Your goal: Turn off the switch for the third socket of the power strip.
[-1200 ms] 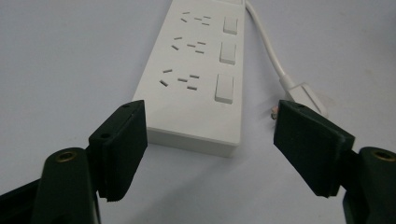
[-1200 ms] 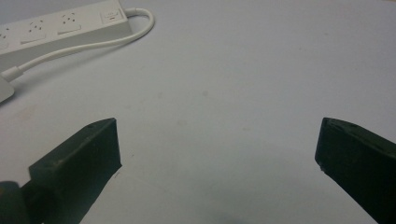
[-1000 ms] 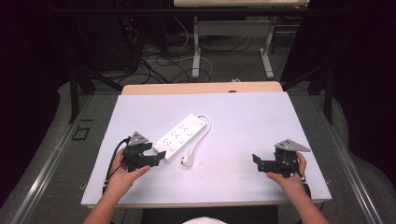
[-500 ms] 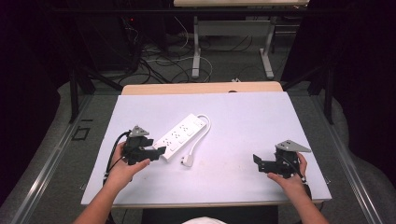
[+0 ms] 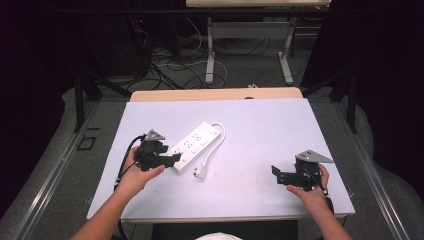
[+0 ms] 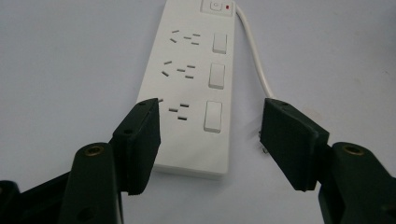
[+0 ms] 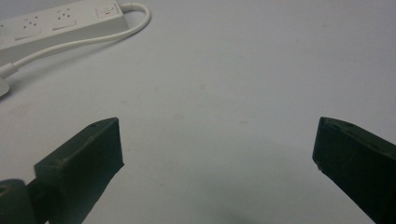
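Note:
A white power strip [image 5: 195, 144] lies at an angle on the left half of the pale table [image 5: 260, 125], its cord looping back to a white plug [image 5: 201, 173] beside it. My left gripper [image 5: 172, 159] is at the strip's near end. In the left gripper view the power strip [image 6: 191, 93] has three socket rows with switches, and my left gripper [image 6: 212, 135] is open, its jaws standing on either side of that near end without touching it. My right gripper [image 5: 276, 172] hovers open over bare table at the right. In its own view my right gripper [image 7: 217, 149] holds nothing, and the power strip [image 7: 60, 28] lies far off.
A wooden board [image 5: 215, 94] edges the table's far side. Beyond it are floor cables [image 5: 175, 65] and the legs of another desk [image 5: 210, 50]. Metal rails [image 5: 55, 170] run along both sides of the table.
My left gripper has moved forward and to the right, up to the near end of the power strip. The right gripper has stayed almost still.

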Demonstrator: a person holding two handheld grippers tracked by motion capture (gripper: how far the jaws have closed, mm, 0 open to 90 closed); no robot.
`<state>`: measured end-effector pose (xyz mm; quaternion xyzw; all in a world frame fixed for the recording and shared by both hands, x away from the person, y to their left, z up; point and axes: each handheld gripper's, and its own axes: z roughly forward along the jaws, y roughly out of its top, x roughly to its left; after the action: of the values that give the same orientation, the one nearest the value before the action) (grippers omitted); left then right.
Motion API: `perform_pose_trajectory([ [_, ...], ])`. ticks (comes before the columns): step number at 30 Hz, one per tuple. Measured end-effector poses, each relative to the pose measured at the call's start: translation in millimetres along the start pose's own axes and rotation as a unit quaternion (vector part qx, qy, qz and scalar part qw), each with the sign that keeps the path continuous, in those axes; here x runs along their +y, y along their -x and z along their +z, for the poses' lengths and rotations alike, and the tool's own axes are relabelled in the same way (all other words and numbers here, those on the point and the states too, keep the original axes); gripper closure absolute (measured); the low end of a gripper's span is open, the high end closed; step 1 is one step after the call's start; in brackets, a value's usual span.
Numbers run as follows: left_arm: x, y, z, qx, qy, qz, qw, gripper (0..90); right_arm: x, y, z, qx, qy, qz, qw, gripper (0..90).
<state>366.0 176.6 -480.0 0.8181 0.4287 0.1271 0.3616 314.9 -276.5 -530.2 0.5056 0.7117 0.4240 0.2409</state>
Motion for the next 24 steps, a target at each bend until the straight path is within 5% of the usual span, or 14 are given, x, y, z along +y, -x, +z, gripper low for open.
perform_pose_trajectory([
  [6, 7.2, 0.9, 3.5, 0.005, -0.014, 0.014, 0.9998, 38.4, -0.2, 0.2, 0.1, 0.0, -0.001, 0.0, 1.0, 1.0],
  [15, 15.9, 2.1, 6.8, 0.002, -0.031, 0.004, 0.9995, 38.3, -0.2, 0.3, 0.0, 0.0, -0.001, 0.001, 1.0, 1.2],
  [24, 22.8, -1.8, 10.3, -0.007, -0.057, -0.041, 0.9975, 38.5, -0.5, 0.7, 0.2, 0.0, -0.004, -0.002, 1.0, 1.2],
])
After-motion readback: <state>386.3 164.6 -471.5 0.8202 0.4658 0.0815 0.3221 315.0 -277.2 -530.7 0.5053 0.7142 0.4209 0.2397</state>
